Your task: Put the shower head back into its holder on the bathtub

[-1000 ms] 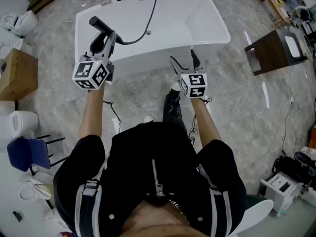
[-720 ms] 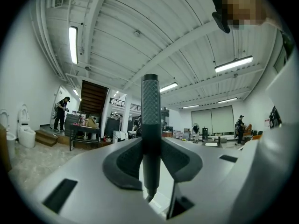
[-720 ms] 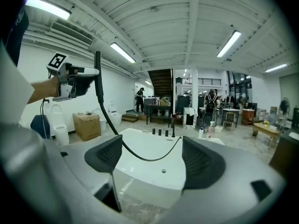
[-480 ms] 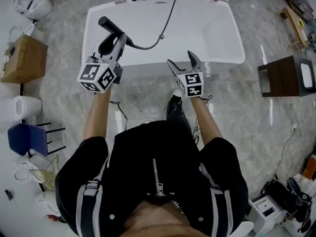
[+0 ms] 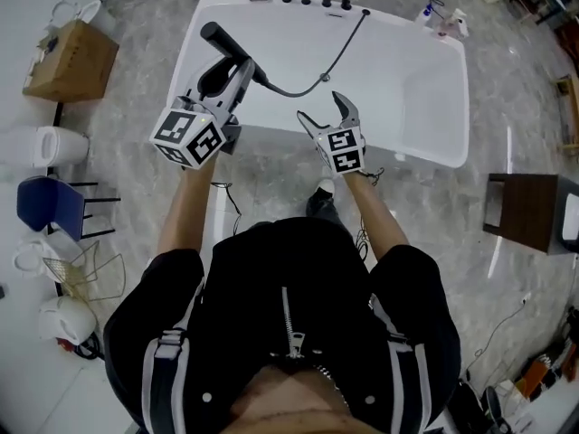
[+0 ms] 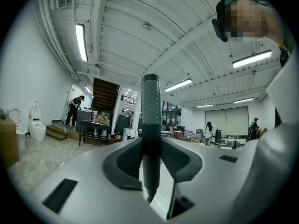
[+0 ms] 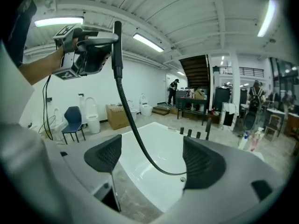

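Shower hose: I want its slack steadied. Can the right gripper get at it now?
Probably yes: the right gripper is open and empty, and the hose hangs just beyond it above the bathtub, nothing between.

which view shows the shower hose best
The right gripper view: the hose hangs in a full curve from the shower head in the left claw down into the bathtub. The head view shows it too, from above and thinner. The left gripper view shows only the gripped handle, no hose.
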`<action>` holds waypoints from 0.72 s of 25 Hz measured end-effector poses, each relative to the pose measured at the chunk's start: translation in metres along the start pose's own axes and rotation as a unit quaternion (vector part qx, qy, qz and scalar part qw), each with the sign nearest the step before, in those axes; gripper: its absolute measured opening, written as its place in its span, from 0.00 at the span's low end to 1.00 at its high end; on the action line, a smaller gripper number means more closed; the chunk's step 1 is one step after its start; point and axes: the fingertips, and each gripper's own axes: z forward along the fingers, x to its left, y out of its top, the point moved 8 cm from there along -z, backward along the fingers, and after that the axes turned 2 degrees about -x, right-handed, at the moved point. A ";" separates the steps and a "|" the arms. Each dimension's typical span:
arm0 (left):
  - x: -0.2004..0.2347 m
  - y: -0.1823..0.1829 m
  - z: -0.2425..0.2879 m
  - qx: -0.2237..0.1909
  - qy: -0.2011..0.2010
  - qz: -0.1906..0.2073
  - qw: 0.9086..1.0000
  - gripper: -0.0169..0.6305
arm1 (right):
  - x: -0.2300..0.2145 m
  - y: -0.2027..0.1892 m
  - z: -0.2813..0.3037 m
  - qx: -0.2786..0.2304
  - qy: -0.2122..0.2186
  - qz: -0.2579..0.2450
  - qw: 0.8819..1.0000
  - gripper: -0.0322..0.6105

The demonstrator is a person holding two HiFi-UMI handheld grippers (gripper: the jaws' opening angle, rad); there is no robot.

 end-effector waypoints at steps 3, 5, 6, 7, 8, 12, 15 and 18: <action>-0.002 0.004 0.011 -0.002 0.012 -0.005 1.000 0.23 | -0.006 0.002 0.027 0.006 0.036 -0.019 0.999 0.68; -0.001 0.008 0.007 -0.005 0.030 -0.005 1.000 0.23 | 0.002 0.000 0.048 0.013 0.070 -0.029 0.997 0.69; -0.001 0.009 0.005 -0.007 0.037 -0.007 0.999 0.23 | 0.005 0.000 0.056 0.017 0.086 -0.034 0.996 0.68; -0.002 0.011 0.004 -0.010 0.043 -0.009 0.999 0.23 | 0.007 0.001 0.063 0.020 0.098 -0.040 0.994 0.68; -0.002 0.012 0.004 -0.013 0.048 -0.011 0.999 0.23 | 0.008 0.002 0.070 0.023 0.107 -0.045 0.993 0.68; -0.007 0.019 0.000 -0.025 0.065 -0.014 0.997 0.23 | 0.007 -0.003 0.094 0.037 0.136 -0.061 0.988 0.68; -0.010 0.028 -0.007 -0.040 0.084 -0.013 0.996 0.23 | 0.005 -0.008 0.113 0.051 0.154 -0.072 0.984 0.68; -0.014 0.037 -0.014 -0.057 0.105 -0.015 0.993 0.23 | -0.001 -0.013 0.128 0.062 0.165 -0.077 0.981 0.67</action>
